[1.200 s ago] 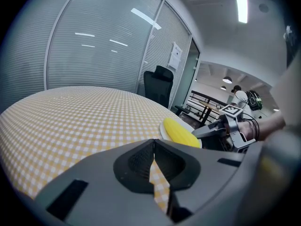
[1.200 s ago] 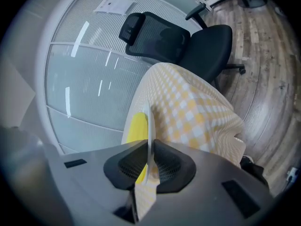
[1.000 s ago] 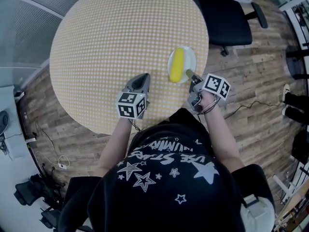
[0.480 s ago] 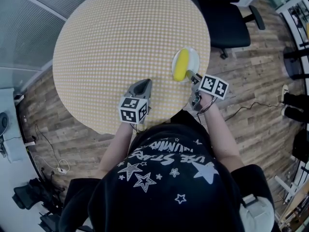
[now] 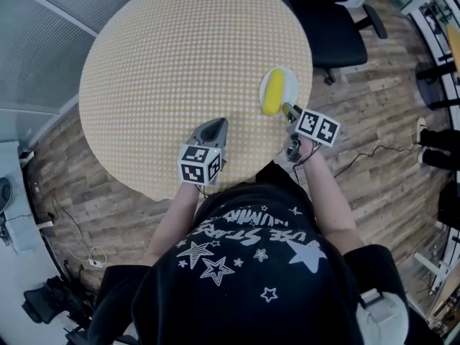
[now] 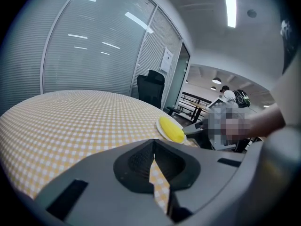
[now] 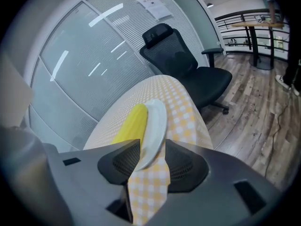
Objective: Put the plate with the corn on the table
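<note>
Right gripper (image 7: pixel 153 143) has just been opening its jaws and they're wide now, the near rim of the plate (image 7: pixel 157 119) in the gap unpinched, plate down on the table (image 7: pixel 190 119) near its edge, corn (image 7: pixel 129 126) on it.

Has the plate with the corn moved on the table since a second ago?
No. The plate with the corn sits just as close to the table's right edge as before; table and plate shift together in the head view.
</note>
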Available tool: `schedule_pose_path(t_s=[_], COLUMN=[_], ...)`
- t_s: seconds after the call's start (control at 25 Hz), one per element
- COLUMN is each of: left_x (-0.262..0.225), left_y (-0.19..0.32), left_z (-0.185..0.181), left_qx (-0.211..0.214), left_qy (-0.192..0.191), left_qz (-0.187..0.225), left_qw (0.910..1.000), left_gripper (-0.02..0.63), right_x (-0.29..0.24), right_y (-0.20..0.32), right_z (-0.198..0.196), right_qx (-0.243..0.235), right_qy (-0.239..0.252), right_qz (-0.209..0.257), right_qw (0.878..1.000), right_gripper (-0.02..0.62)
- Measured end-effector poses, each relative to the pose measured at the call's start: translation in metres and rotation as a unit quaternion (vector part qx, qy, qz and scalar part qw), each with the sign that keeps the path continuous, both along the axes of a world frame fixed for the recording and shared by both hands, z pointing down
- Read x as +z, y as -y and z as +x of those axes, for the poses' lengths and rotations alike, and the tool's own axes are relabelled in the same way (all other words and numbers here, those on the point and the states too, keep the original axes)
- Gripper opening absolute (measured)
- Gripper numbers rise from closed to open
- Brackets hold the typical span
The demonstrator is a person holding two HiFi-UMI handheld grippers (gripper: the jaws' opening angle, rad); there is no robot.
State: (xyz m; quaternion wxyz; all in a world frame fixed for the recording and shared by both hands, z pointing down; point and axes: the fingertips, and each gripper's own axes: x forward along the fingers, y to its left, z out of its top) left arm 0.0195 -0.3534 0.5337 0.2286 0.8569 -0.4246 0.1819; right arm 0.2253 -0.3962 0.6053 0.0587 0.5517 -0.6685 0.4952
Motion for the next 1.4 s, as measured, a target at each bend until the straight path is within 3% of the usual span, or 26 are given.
schedule_pose_path(t_s=[0.36, 0.52, 0.76, 1.08, 1.4], left_x=[-0.001, -0.004, 0.008, 0.017, -0.005], left_y=[-0.020, -0.037, -0.063, -0.093, -0.131], left_z=[-0.016, -0.020, -0.020, -0.024, -0.020], left_qx=[0.043, 0.083, 0.137, 0.150, 0.136], left_qy=[-0.027, -0.036, -0.030, -0.022, -0.023], left_qz=[0.003, 0.010, 0.003, 0.003, 0.026], left_qw=[0.9987, 0.9959, 0.9902, 0.9884, 0.9900], left_gripper=[0.009, 0.008, 0.009, 0.008, 0.008], right_x=[-0.045, -0.065, -0.064, -0.072, -0.099], right_y=[-0.038, -0.066, -0.113, -0.156, -0.194], right_z=[-0.019, -0.039, -0.057, -0.057, -0.085], right_qx=[0.042, 0.072, 0.101, 0.091, 0.016], right_qy=[0.003, 0.033, 0.069, 0.084, 0.088], right_qz=[0.077, 0.114, 0.124, 0.143, 0.185], right_qw=[0.996, 0.990, 0.985, 0.982, 0.979], right_gripper=[0.147, 0.146, 0.144, 0.106, 0.069])
